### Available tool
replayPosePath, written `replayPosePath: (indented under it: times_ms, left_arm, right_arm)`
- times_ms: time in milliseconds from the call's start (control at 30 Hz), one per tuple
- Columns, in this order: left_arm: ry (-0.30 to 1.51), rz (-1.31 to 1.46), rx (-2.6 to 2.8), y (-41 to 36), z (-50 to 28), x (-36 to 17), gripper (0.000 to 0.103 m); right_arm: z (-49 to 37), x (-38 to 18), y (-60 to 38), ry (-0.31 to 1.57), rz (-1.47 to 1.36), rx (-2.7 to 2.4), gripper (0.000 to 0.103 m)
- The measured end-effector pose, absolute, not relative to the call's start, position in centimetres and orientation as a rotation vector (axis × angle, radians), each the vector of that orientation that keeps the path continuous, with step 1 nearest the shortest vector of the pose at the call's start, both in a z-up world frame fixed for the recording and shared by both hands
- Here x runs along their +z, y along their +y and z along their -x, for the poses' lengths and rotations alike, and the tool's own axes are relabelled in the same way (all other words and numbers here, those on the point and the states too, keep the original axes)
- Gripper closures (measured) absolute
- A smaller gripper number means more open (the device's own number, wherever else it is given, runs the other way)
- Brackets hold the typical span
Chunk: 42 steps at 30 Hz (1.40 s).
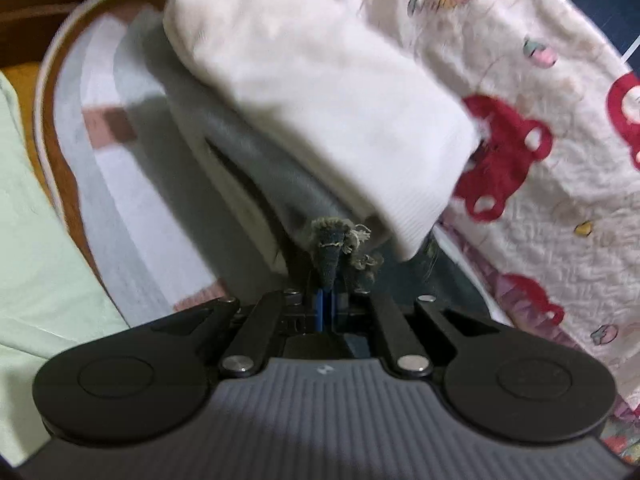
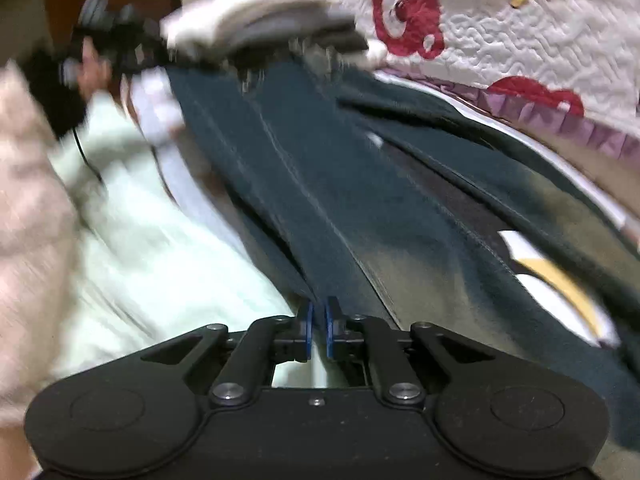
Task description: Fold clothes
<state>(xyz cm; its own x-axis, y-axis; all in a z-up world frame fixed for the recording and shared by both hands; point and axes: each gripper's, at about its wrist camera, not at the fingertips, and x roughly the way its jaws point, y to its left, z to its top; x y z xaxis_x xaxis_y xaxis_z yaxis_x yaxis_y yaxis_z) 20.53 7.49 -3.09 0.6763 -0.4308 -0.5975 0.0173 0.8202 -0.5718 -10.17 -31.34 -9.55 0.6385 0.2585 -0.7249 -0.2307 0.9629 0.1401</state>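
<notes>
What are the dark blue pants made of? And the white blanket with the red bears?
The dark blue pants look like denim: heavy cloth with pale stitched seams, faded patches and a frayed, thready hem pinched in the left gripper. The white blanket looks like quilted cotton, matte and puffy, with wavy stitched lines and red bear shapes. Both views are blurred, so that is only a likely guess.
</notes>
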Motion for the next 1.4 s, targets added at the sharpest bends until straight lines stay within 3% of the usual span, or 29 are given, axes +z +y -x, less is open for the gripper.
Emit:
replayPosePath:
  times_ms: [167, 200, 267, 333, 367, 400, 467, 567, 833, 967, 1167, 1400]
  left_arm:
    - [0.914, 0.461, -0.125, 8.1, -20.1, -6.1, 0.098]
    - [0.936, 0.443, -0.093, 8.1, -20.2, -6.5, 0.098]
    - [0.912, 0.410, -0.036, 8.1, -20.0, -5.8, 0.095]
    - [0.844, 0.338, 0.035, 7.8, -19.3, -4.2, 0.094]
    - [0.809, 0.323, 0.050, 7.5, -18.7, -3.2, 0.092]
    - [0.784, 0.322, 0.049, 7.2, -18.2, -2.3, 0.090]
    - [0.801, 0.362, -0.028, 5.9, -17.3, -1.3, 0.068]
    - [0.912, 0.432, -0.239, 1.7, -15.8, -1.8, 0.057]
    - [1.266, 0.223, -0.613, -10.4, -14.4, -8.2, 0.055]
    - [1.210, 0.117, -0.605, -10.8, -14.7, -8.0, 0.050]
    - [1.212, 0.125, -0.622, -11.3, -14.9, -8.1, 0.043]
    - [1.195, 0.047, -0.638, -12.0, -14.1, -7.8, 0.042]
  right_arm:
    - [9.9, -10.0, -31.6, 0.878, -0.158, 0.293, 0.101]
    - [10.0, -10.2, -31.6, 0.884, -0.179, 0.279, 0.095]
    - [10.2, -10.2, -31.5, 0.876, -0.232, 0.248, 0.093]
    - [10.5, -10.0, -31.5, 0.856, -0.293, 0.236, 0.079]
    - [10.7, -9.8, -31.5, 0.845, -0.326, 0.228, 0.063]
    - [10.8, -9.7, -31.4, 0.833, -0.360, 0.216, 0.055]
    - [10.8, -9.4, -31.2, 0.818, -0.429, 0.185, 0.054]
    - [10.6, -9.4, -30.8, 0.816, -0.499, 0.129, 0.046]
    - [13.7, -9.6, -29.3, 0.788, -0.587, -0.015, 0.046]
    - [14.2, -8.1, -29.1, 0.795, -0.526, -0.107, 0.049]
    - [13.6, -1.7, -26.4, 0.737, -0.131, -0.052, 0.048]
    - [16.1, -0.6, -27.4, 0.824, -0.023, -0.032, 0.047]
